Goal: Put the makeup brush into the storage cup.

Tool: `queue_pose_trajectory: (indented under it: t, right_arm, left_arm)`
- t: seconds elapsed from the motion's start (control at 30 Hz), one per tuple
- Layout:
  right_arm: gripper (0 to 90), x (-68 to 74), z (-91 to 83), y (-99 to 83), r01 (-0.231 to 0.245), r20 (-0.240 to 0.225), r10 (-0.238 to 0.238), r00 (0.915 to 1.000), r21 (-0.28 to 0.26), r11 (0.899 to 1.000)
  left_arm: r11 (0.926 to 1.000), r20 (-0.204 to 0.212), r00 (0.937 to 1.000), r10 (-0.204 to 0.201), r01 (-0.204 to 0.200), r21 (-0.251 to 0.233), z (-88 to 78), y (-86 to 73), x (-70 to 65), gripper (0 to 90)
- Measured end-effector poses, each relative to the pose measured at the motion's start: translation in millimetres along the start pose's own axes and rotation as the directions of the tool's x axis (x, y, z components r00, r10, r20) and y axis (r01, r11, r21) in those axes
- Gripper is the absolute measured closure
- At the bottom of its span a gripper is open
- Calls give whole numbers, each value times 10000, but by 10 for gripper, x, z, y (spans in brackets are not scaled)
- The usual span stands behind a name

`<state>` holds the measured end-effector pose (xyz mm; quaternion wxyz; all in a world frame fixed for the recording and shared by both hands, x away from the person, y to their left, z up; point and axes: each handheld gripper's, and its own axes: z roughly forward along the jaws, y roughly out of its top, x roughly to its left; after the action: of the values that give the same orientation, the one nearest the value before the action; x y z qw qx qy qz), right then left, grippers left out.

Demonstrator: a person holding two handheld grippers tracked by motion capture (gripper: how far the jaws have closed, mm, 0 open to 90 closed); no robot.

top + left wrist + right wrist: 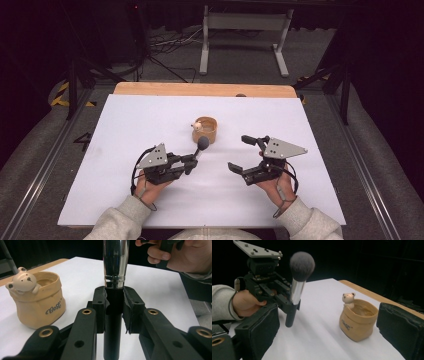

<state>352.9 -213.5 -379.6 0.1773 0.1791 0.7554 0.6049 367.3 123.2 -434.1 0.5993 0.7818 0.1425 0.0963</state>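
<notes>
A makeup brush (200,147) with a black handle, silver ferrule (115,260) and dark bristle head (302,265) stands nearly upright above the white sheet. My left gripper (192,162) is shut on its handle (113,322), and that grip is also seen from the side in the right gripper view (287,303). A tan bag-shaped pot (205,131) with a small bear on its rim (348,299) stands just beyond the brush, apart from it. My right gripper (242,154) is to the right of the brush, jaws wide open with nothing between them (329,332).
A white sheet (150,115) covers most of the wooden table (150,89). The pot (37,302) is the one other thing on it. Beyond the far edge are a metal stand (245,30) and cables on a dark floor.
</notes>
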Motion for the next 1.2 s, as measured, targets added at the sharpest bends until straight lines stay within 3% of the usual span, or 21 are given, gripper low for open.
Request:
queue_pose_trajectory:
  t: [0.33,0.77,0.97,1.2]
  right_arm:
    - [101,54,221,153,31,-473,-34,9989,-63,10000]
    - [196,119,435,216,-100,-1138,104,9935,37,9999]
    - [276,144,522,241,-53,-1424,89,9898,256,9997]
    - [455,144,580,273,-7,-1631,93,9866,528,9986]
  left_arm:
    - [10000,47,10000,-28,28,-9,21,-3,-18,742]
    - [9999,105,9999,99,-100,24,42,6,-41,742]
    - [9998,218,9996,178,-179,56,62,8,-56,742]
    - [9996,281,9992,278,-280,62,69,9,-60,742]
